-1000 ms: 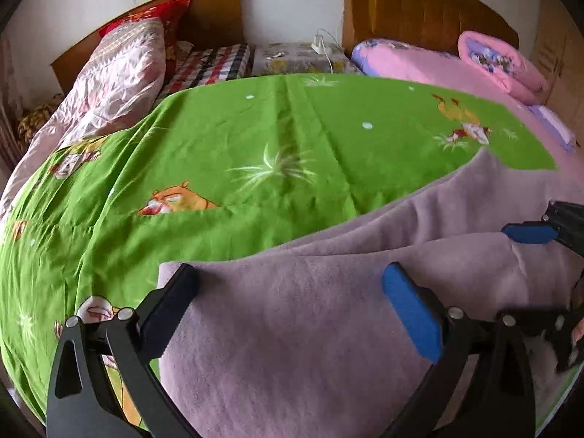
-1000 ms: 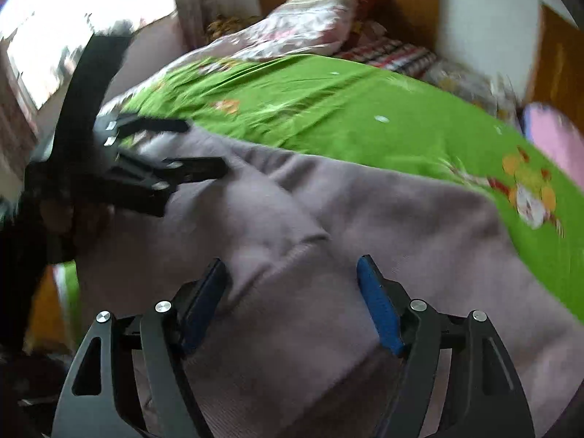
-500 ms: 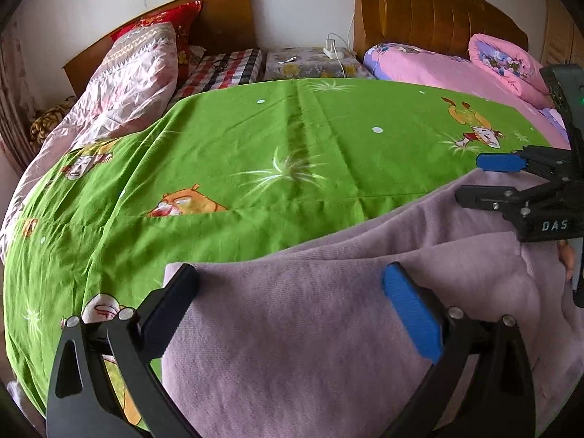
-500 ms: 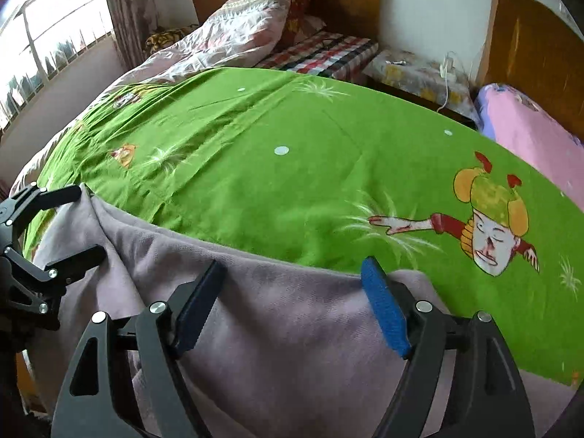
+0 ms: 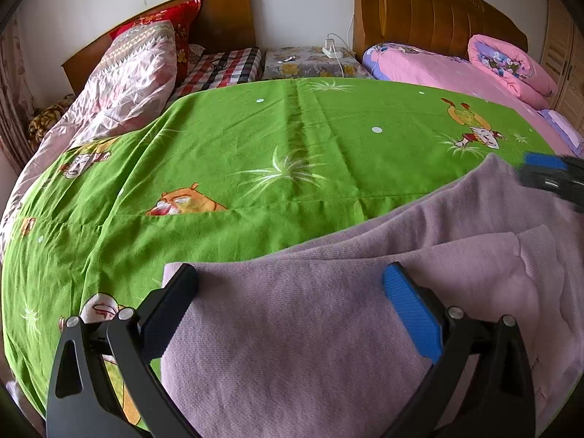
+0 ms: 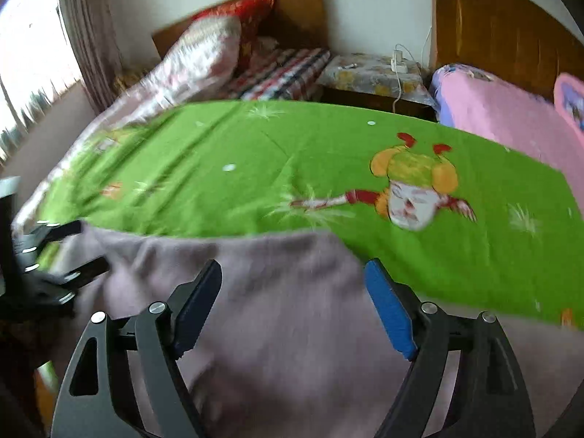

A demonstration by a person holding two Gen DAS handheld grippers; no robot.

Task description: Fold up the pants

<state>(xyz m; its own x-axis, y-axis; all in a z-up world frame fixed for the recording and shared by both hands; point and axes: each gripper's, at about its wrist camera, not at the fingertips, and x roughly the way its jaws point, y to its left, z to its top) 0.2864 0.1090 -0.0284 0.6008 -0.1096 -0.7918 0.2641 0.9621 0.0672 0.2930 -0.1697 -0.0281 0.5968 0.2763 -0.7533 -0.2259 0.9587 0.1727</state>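
Observation:
The mauve pants lie folded in layers on the green cartoon bedsheet at the near edge of the bed. My left gripper is open and hovers just above the left end of the pants. My right gripper is open above the right part of the pants, near their far edge. The right gripper also shows blurred at the right edge of the left wrist view. The left gripper shows at the left edge of the right wrist view.
A pink patterned quilt and a red pillow lie at the far left. A second bed with pink bedding stands at the right. A bedside table with a power strip sits between the headboards.
My right gripper has moved further right along the pants and away from the left gripper. The left gripper has hardly moved. Both stay open.

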